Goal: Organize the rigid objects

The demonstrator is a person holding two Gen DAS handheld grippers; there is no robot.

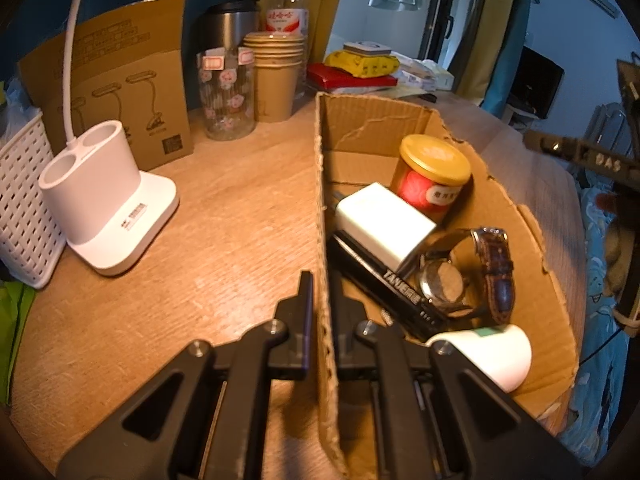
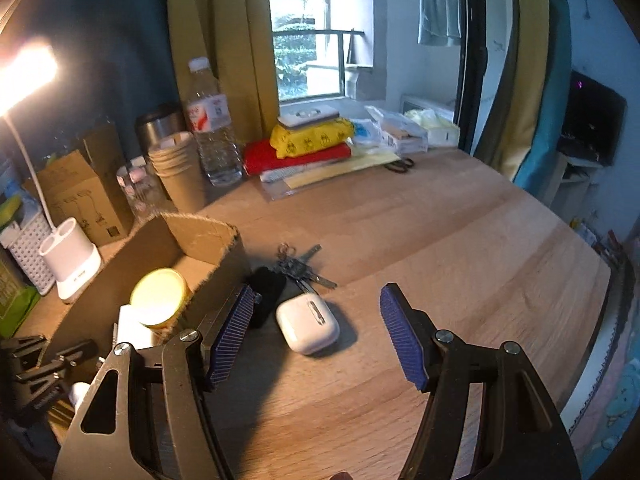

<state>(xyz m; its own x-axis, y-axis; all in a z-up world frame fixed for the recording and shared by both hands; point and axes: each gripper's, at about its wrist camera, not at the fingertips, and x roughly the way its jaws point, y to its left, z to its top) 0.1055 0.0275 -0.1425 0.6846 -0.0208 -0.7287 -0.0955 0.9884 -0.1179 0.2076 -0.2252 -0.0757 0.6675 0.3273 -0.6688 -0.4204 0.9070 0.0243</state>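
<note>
My left gripper (image 1: 323,292) is shut on the left wall of a torn cardboard box (image 1: 323,184), one finger outside and one inside. Inside the box lie a yellow-lidded jar (image 1: 434,176), a white charger block (image 1: 384,224), a black pen-like stick (image 1: 384,284), a wristwatch (image 1: 468,276) and a white tube (image 1: 496,354). In the right wrist view my right gripper (image 2: 316,334) stands open above the table, with a white earbud case (image 2: 307,324) lying between and just beyond its blue pads. A black key fob with keys (image 2: 280,284) lies behind the case, beside the box (image 2: 200,240).
A white lamp base with pen holder (image 1: 108,208), a white basket (image 1: 20,200), a cardboard carton (image 1: 120,80), a patterned glass (image 1: 226,92), stacked paper cups (image 1: 278,76), a steel flask and a water bottle (image 2: 212,136) line the back. Books, packets and scissors (image 2: 400,166) lie by the window.
</note>
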